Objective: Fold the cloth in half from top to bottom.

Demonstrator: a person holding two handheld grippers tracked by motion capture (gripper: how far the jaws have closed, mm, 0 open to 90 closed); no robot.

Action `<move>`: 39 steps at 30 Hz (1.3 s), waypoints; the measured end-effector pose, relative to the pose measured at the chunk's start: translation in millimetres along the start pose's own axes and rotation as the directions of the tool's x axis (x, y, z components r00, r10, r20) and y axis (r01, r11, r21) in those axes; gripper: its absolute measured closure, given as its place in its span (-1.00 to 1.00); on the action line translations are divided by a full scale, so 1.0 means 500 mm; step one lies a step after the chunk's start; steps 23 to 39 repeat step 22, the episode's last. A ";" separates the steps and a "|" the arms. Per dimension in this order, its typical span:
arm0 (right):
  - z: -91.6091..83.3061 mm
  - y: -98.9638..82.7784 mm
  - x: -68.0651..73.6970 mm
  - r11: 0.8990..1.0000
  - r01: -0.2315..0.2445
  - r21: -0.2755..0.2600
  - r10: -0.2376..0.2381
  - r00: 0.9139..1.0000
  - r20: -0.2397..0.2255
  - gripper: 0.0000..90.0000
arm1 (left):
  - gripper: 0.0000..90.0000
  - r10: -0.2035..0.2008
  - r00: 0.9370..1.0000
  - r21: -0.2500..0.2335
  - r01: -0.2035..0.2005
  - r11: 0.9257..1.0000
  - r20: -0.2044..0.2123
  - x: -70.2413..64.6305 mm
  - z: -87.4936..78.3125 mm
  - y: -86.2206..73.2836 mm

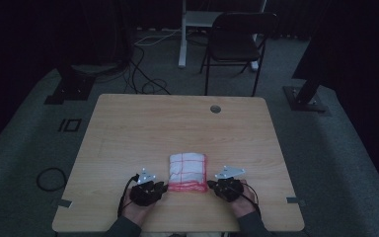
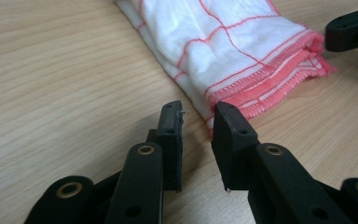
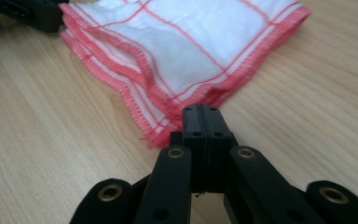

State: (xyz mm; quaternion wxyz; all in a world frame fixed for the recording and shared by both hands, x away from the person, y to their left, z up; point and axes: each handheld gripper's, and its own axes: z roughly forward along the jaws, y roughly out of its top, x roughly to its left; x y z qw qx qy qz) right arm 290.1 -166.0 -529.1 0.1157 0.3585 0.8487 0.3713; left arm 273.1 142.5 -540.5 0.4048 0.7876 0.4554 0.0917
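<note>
No text, label, brand name, number or sign can be read in any of the views. Nothing is printed on the folded cloth, whose white weave is crossed by a red grid and edged in red stitching. No marking is carried by the wooden tabletop, and no lettering is seen on the black gripper parts. The dim background is too dark for any writing to be made out.
</note>
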 end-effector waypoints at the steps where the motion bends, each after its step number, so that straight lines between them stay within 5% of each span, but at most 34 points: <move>1: -0.004 -0.001 -0.002 1.000 -0.008 -0.011 0.008 1.000 0.004 1.00 | 0.62 -0.004 1.000 -0.002 0.004 1.000 -0.005 0.002 -0.002 -0.001; 7: -0.017 -0.016 -0.020 0.998 -0.052 -0.045 0.053 0.998 0.019 0.98 | 0.58 -0.034 0.999 -0.026 0.033 0.999 -0.031 0.027 -0.017 -0.006; 21: -0.015 -0.027 -0.046 0.996 -0.074 -0.052 0.077 0.996 0.052 0.97 | 0.51 -0.072 0.995 -0.057 0.068 0.996 -0.067 0.058 -0.033 0.000; 39: -0.014 -0.028 -0.048 0.996 -0.075 -0.050 0.077 0.995 0.055 0.97 | 0.51 -0.072 0.995 -0.058 0.068 0.996 -0.070 0.059 -0.034 0.000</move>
